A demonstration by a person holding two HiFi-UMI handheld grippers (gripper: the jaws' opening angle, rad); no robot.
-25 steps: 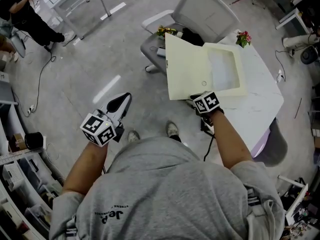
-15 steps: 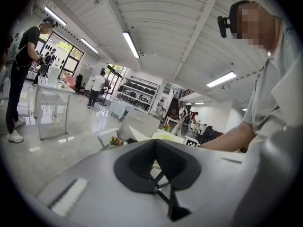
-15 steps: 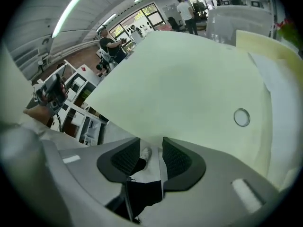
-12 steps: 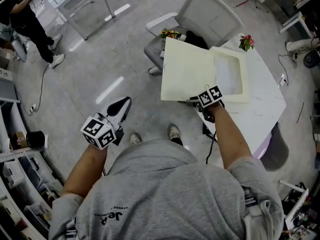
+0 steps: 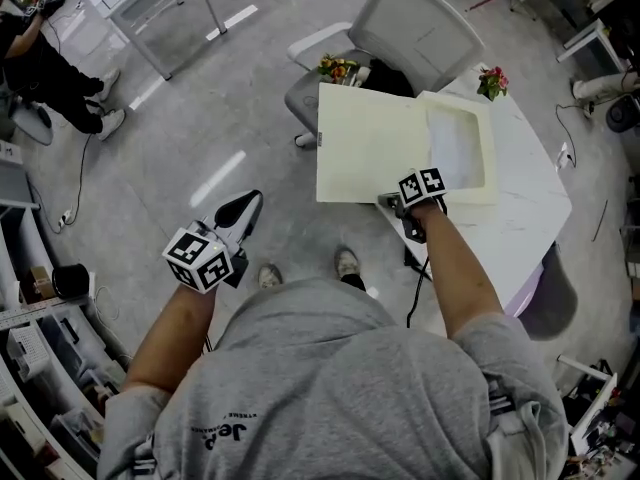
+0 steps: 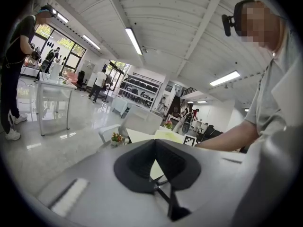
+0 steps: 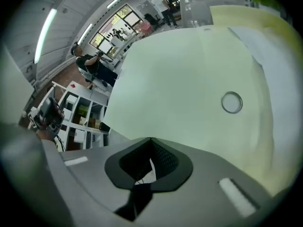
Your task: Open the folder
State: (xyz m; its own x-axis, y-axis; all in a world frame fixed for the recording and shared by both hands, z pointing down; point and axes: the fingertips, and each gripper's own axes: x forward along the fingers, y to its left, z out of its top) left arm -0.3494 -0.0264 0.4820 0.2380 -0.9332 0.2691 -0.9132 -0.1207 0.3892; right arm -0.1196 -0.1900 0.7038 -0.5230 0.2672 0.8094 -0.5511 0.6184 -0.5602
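Observation:
A pale yellow folder [image 5: 455,148] lies on the white table [image 5: 530,218], its inner clear pocket showing. Its cover [image 5: 365,143] is swung out flat to the left, past the table's edge. My right gripper [image 5: 392,203] is shut on the cover's near edge. In the right gripper view the cover [image 7: 189,79] fills the frame, a round snap [image 7: 232,102] on it, and the right gripper [image 7: 150,140] pinches its edge. My left gripper [image 5: 245,206] hangs shut and empty over the floor, far left of the folder. The left gripper [image 6: 155,141] points toward the table.
A grey office chair [image 5: 420,28] stands behind the folder. Small flower pots sit at the table's back corner [image 5: 490,80] and by the chair [image 5: 335,66]. A person [image 5: 50,68] stands at the far left beside a glass table [image 5: 150,8]. Shelves line the left.
The cover has swung further left and down, from tilted up to lying flat. My right gripper rolled with it. The left gripper has stayed put.

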